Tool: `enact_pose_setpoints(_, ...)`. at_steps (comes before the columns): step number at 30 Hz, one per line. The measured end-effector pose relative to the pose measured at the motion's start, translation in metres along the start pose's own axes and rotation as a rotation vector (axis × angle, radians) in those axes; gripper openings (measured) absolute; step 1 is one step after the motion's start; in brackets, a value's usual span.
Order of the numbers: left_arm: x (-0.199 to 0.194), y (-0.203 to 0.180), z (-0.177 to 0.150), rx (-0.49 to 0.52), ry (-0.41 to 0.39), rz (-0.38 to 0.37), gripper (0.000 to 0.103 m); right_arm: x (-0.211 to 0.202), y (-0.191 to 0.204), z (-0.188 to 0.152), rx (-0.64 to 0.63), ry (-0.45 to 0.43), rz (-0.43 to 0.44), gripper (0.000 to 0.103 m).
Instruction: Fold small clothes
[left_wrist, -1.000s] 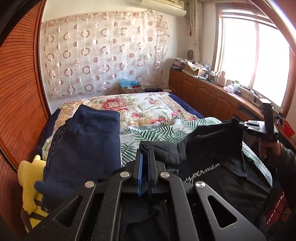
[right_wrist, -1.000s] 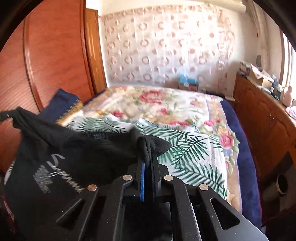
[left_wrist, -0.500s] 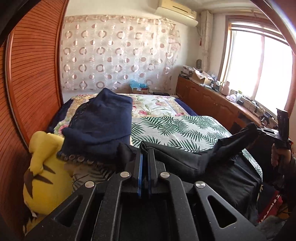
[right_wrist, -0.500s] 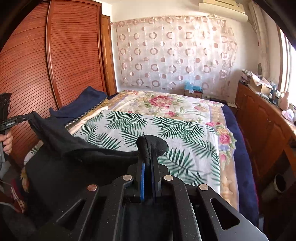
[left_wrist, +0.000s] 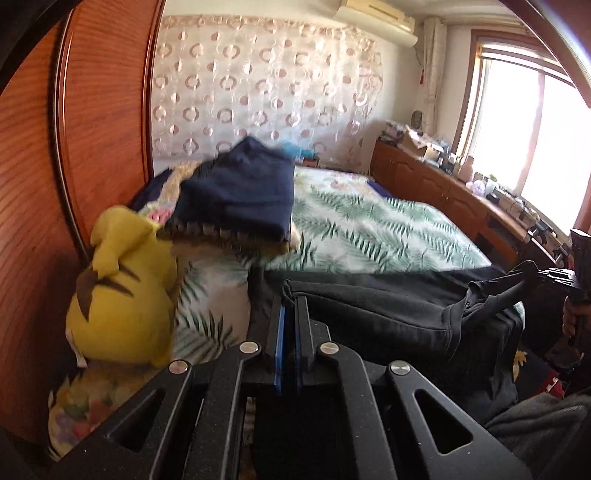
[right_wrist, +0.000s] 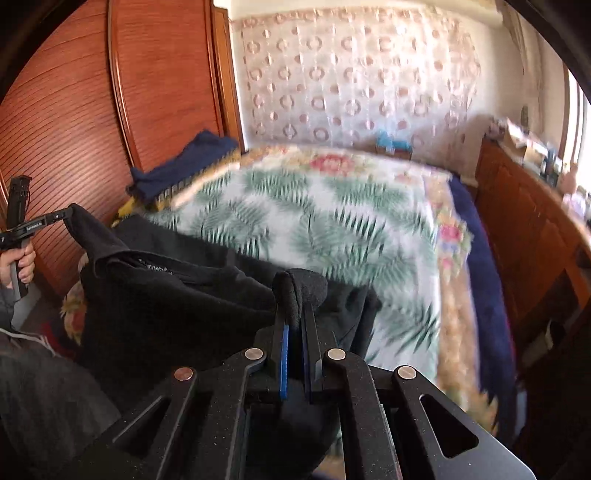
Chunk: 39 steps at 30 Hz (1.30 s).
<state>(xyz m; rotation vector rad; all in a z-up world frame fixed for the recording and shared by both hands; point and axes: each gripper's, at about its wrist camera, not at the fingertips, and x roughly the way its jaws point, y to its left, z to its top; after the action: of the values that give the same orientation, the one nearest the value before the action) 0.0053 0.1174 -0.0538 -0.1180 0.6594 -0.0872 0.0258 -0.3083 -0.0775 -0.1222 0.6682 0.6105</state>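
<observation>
A black T-shirt (left_wrist: 388, 314) hangs stretched between my two grippers over the near edge of the bed. My left gripper (left_wrist: 290, 301) is shut on one end of its top edge. Far right in this view, the right gripper (left_wrist: 532, 275) holds the other end taut. In the right wrist view the right gripper (right_wrist: 295, 306) is shut on a bunched fold of the black T-shirt (right_wrist: 166, 295). At the left, the left gripper (right_wrist: 66, 214) pinches the far corner, with a hand (right_wrist: 18, 262) on its handle. The shirt's collar and label face up.
A palm-leaf bedspread (left_wrist: 369, 229) covers the bed. A yellow plush toy (left_wrist: 122, 295) sits at its near left corner, with a folded navy garment (left_wrist: 240, 192) behind it. A wooden wardrobe (right_wrist: 74, 110) stands on the left and a low wooden cabinet (right_wrist: 535, 229) along the right.
Both grippers have drawn back toward the near edge of the bed and further apart. The shirt, bunched before, is now stretched between them. The left view has swung toward the plush toy.
</observation>
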Motion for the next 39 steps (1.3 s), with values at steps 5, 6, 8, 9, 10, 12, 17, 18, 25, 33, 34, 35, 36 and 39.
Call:
enact_pose_setpoints(5, 0.02, 0.004, -0.025, -0.008, 0.074, 0.035, 0.005, 0.026, -0.001, -0.015, 0.029, 0.076, -0.021, 0.005)
enact_pose_setpoints(6, 0.021, 0.005, -0.026, -0.014, 0.077, 0.029, 0.005, 0.027, -0.001, -0.013, 0.032, 0.077, -0.024, 0.005)
enact_pose_setpoints(8, 0.019, 0.005, -0.026, -0.007, 0.076, 0.019, 0.006, 0.024, 0.0, -0.01, 0.032, 0.072, -0.032, 0.012)
enact_pose_setpoints(9, 0.018, 0.004, -0.023, 0.004, 0.073, 0.025, 0.01, 0.022, 0.0, -0.007, 0.032, 0.066, -0.044, 0.015)
enact_pose_setpoints(10, 0.015, 0.002, -0.021, 0.009, 0.07, 0.03, 0.012, 0.018, 0.0, -0.003, 0.032, 0.057, -0.053, 0.019)
enact_pose_setpoints(12, 0.011, 0.003, -0.016, 0.016, 0.056, 0.038, 0.029, 0.011, 0.0, -0.001, 0.034, 0.04, -0.065, 0.026)
enact_pose_setpoints(17, 0.013, 0.009, 0.003, 0.024, 0.029, 0.052, 0.07, 0.002, -0.006, 0.002, 0.045, -0.005, -0.137, 0.049)
enact_pose_setpoints(18, 0.015, 0.011, 0.006, 0.022, 0.021, 0.051, 0.076, 0.003, -0.009, 0.002, 0.048, -0.006, -0.144, 0.05)
enact_pose_setpoints(25, 0.064, 0.028, 0.039, 0.015, 0.058, 0.05, 0.077, 0.04, -0.026, 0.014, 0.08, -0.001, -0.155, 0.054)
enact_pose_setpoints(33, 0.11, 0.031, 0.063, 0.063, 0.114, 0.055, 0.077, 0.085, -0.041, 0.022, 0.122, 0.054, -0.166, 0.057)
enact_pose_setpoints(34, 0.116, 0.03, 0.062, 0.068, 0.13, 0.061, 0.077, 0.088, -0.042, 0.023, 0.126, 0.058, -0.171, 0.057)
enact_pose_setpoints(35, 0.12, 0.029, 0.061, 0.074, 0.143, 0.071, 0.077, 0.091, -0.044, 0.024, 0.129, 0.064, -0.177, 0.057)
enact_pose_setpoints(36, 0.125, 0.028, 0.057, 0.083, 0.159, 0.079, 0.077, 0.093, -0.045, 0.023, 0.136, 0.071, -0.173, 0.057)
enact_pose_setpoints(39, 0.135, 0.027, 0.048, 0.083, 0.198, 0.075, 0.077, 0.102, -0.049, 0.022, 0.162, 0.096, -0.15, 0.057)
